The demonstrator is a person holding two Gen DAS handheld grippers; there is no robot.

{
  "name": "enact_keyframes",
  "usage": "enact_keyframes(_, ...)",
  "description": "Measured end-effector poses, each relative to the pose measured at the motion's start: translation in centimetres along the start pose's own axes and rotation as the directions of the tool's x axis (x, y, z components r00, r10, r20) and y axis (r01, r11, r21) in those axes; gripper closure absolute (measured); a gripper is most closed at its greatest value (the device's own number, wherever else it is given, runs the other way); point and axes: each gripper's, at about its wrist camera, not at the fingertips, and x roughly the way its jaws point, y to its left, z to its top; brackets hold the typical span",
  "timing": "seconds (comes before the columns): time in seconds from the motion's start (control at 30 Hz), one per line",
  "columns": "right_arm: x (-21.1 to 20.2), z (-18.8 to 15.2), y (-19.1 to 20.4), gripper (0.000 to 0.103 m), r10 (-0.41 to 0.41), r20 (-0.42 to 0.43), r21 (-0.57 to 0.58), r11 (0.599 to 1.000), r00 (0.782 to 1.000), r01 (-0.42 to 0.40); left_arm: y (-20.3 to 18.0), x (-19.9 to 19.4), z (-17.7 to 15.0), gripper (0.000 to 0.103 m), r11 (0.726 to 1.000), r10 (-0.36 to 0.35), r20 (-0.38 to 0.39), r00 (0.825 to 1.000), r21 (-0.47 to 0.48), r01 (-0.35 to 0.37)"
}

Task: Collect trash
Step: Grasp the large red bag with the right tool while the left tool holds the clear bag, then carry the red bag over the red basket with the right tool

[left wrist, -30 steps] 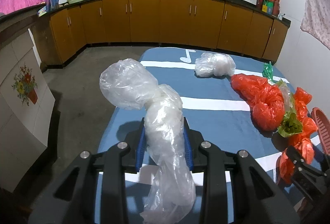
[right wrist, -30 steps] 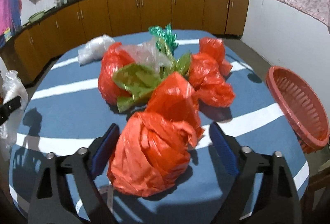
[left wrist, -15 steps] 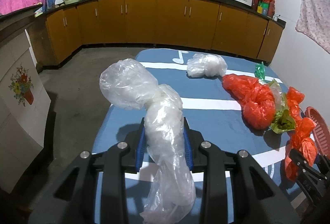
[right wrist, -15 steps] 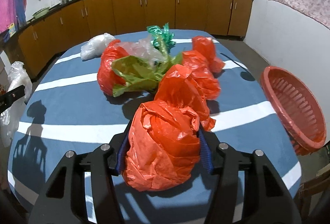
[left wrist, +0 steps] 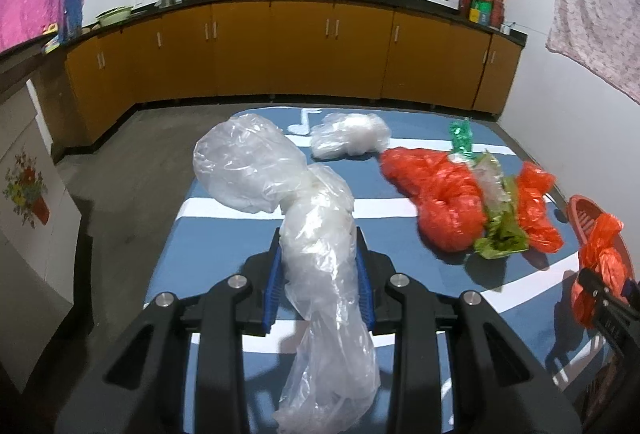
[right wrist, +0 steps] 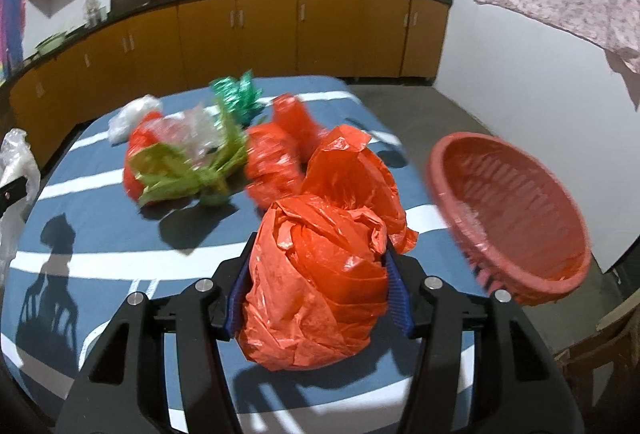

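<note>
Right gripper (right wrist: 318, 294) clamped on orange bag (right wrist: 320, 274), lifted above table; red basket (right wrist: 508, 210) just right-forward, nearer this hand; left gripper (left wrist: 320, 274) clamped on clear bag (left wrist: 316, 258), farther

right gripper (right wrist: 318, 286) closed on the red bag (right wrist: 320, 274) a second ago, now it's lifted off the table (right wrist: 100, 234) and swung toward the basket (right wrist: 516, 210) at 2 o'clock.

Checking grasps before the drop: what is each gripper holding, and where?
Left gripper pinches the clear plastic bag at its twisted middle; right gripper squeezes the orange plastic bag across its bulk.
</note>
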Motion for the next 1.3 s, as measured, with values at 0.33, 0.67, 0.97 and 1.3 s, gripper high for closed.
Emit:
enact_keyframes(0.33, -0.5, 0.6, -3.4, 0.046, -0.039, 0.029, 0.049, 0.998, 0.999, 0.037, -3.0, -0.9, 0.4, 0.071, 0.997, -0.043, 0.015, 0.999, 0.057, 0.042)
enact_keyframes(0.67, -1.1, 0.8, -5.4, 0.046, -0.061, 0.051, 0.069, 0.996, 0.997, 0.057, -6.2, -1.9, 0.2, 0.071, 0.989, -0.093, 0.021, 0.995, 0.117, 0.09)
enact_keyframes(0.97, -1.3, 0.8, -7.2, 0.046, -0.079, 0.058, 0.091, 0.993, 0.995, 0.074, -8.7, -2.3, 0.0, 0.071, 0.979, -0.131, 0.016, 0.991, 0.162, 0.127)
enact_keyframes(1.3, -1.5, 0.8, -9.8, 0.046, -0.12, 0.065, 0.114, 0.987, 0.991, 0.112, -12.9, -2.5, -0.5, 0.071, 0.956, -0.204, 0.0, 0.979, 0.217, 0.199)
